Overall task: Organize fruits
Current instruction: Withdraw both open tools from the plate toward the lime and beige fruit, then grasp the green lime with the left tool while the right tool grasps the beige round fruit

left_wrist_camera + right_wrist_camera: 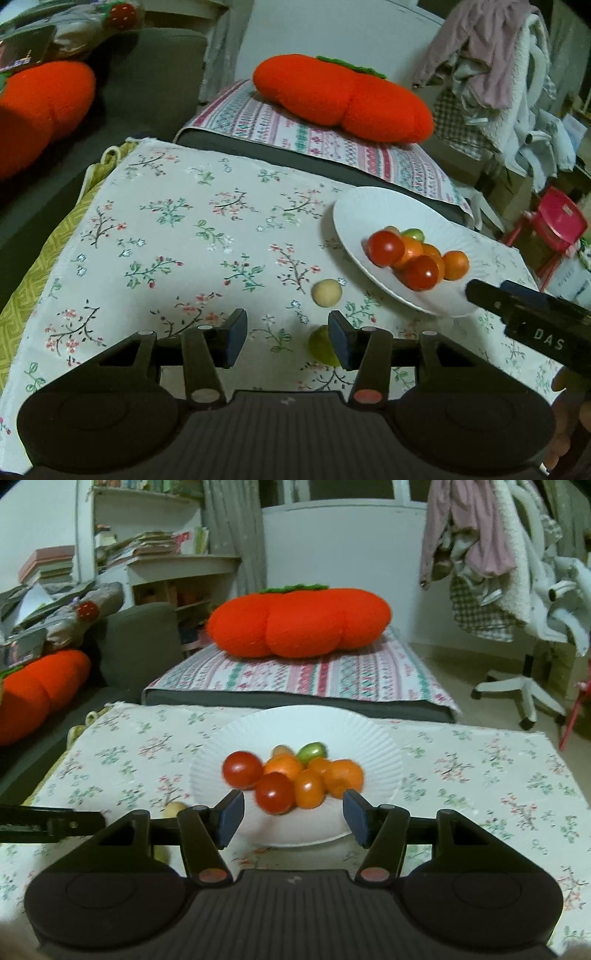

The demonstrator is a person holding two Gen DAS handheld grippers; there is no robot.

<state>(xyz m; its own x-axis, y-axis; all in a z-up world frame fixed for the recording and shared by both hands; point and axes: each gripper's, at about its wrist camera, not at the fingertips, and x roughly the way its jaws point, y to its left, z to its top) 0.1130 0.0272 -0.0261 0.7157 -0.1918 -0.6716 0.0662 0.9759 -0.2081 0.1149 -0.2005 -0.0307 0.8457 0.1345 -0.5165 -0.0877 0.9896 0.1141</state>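
A white paper plate (354, 218) (288, 723) holds several small red, orange and green fruits (415, 256) (291, 775). On the floral cloth lie a pale yellow fruit (326, 292) (174, 808) and a green fruit (320, 343), the green one partly hidden behind my left gripper's right finger. My left gripper (287, 338) is open and empty just left of the green fruit. My right gripper (293, 818) is open and empty over the plate's near rim; it also shows in the left wrist view (524, 314) at the right.
The floral cloth (177, 236) (480, 775) covers a low table. Behind it lies a striped cushion (314, 675) with an orange pumpkin pillow (340, 98) (299, 622). A sofa with another orange pillow (37, 110) is left. A clothes-laden chair (517, 590) stands right.
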